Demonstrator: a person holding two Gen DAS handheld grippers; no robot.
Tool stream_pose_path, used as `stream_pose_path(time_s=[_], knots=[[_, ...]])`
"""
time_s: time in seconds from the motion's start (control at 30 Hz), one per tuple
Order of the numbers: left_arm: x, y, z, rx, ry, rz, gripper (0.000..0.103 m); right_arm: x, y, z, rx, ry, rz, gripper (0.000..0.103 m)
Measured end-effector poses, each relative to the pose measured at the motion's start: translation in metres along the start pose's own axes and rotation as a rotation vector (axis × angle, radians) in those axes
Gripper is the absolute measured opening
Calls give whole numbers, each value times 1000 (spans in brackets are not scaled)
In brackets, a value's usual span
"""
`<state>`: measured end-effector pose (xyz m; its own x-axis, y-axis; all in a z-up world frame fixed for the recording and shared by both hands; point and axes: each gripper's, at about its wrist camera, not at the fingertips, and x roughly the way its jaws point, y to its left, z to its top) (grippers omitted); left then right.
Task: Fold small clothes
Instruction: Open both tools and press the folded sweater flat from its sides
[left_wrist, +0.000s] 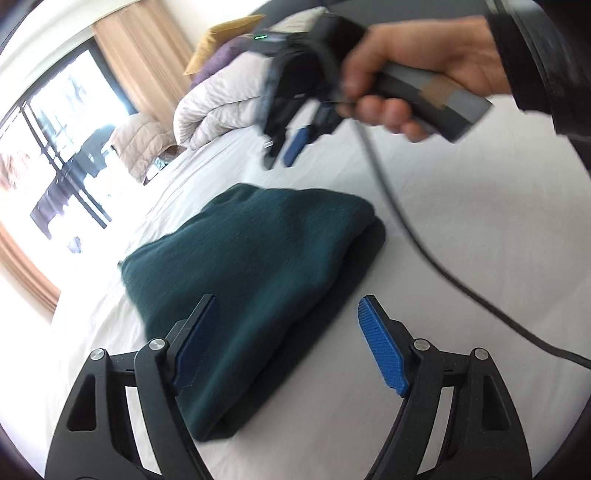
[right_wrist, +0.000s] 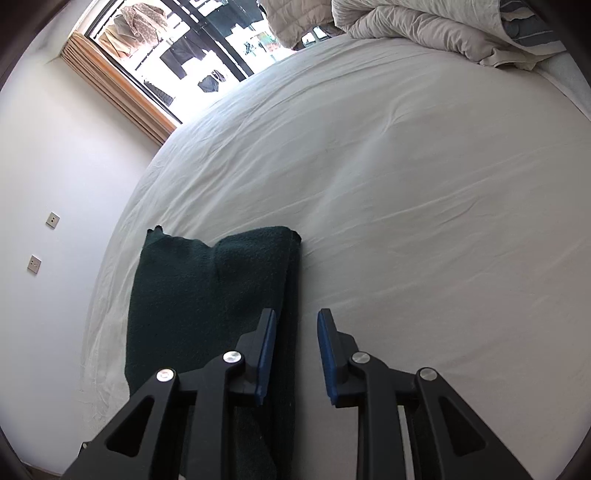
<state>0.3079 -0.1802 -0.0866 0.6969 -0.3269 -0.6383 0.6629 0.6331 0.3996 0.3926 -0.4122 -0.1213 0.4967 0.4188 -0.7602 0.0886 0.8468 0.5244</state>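
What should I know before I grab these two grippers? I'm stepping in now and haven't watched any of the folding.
Left gripper: open, empty, fingers straddling the near edge of the dark green knitted garment.
Right gripper: open, empty, above the garment's right edge.
The garment lies folded into a compact layered rectangle on the white bed sheet, near its corner.
Done: folding looks finished, apart from one ragged far corner.
Left: perhaps tidy that corner. No other small clothes are visible, only the crumpled beige duvet.

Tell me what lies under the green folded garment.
The green folded garment rests on the white bedsheet, which shows all around it. Anything beneath or inside its folds is covered.
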Motion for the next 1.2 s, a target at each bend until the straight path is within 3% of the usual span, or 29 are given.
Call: stream_pose_path(time_s=[0.1, 0.17, 0.23, 0.27, 0.37, 0.43, 0.47, 0.53, 0.7, 0.83, 1.0, 1.1, 1.2], knots=[[-15, 45, -8, -128, -19, -24, 77, -8, 20, -19, -25, -7, 114, 25], [-16, 72, -7, -241, -14, -67, 71, -5, 36, -32, -38, 4, 198, 24], [-2, 110, -10, -383, 18, -144, 33, 5, 45, -43, -44, 28, 263, 24], [7, 121, -13, -432, 49, -166, 29, 12, 47, -50, -43, 42, 271, 24], [30, 130, -25, -477, 114, -239, 29, 36, 37, -64, 10, 92, 265, 24], [37, 119, -36, -428, 146, -243, 29, 44, 27, -73, 23, 98, 261, 8], [40, 112, -42, -415, 155, -244, 29, 44, 22, -77, 32, 90, 272, 5], [41, 111, -51, -417, 150, -238, 29, 40, 14, -86, 51, 81, 305, 4], [40, 115, -54, -422, 171, -251, 29, 15, 8, -108, 4, 64, 296, 5], [37, 102, -56, -431, 172, -242, 29, -8, 9, -108, 7, 33, 287, 10], [58, 95, -46, -432, 175, -244, 29, -6, 48, -99, -54, 36, 351, 18], [56, 94, -47, -433, 175, -245, 29, 12, 60, -106, -104, 95, 292, 30], [57, 94, -47, -441, 174, -251, 29, 22, 44, -115, -75, 130, 267, 27]])
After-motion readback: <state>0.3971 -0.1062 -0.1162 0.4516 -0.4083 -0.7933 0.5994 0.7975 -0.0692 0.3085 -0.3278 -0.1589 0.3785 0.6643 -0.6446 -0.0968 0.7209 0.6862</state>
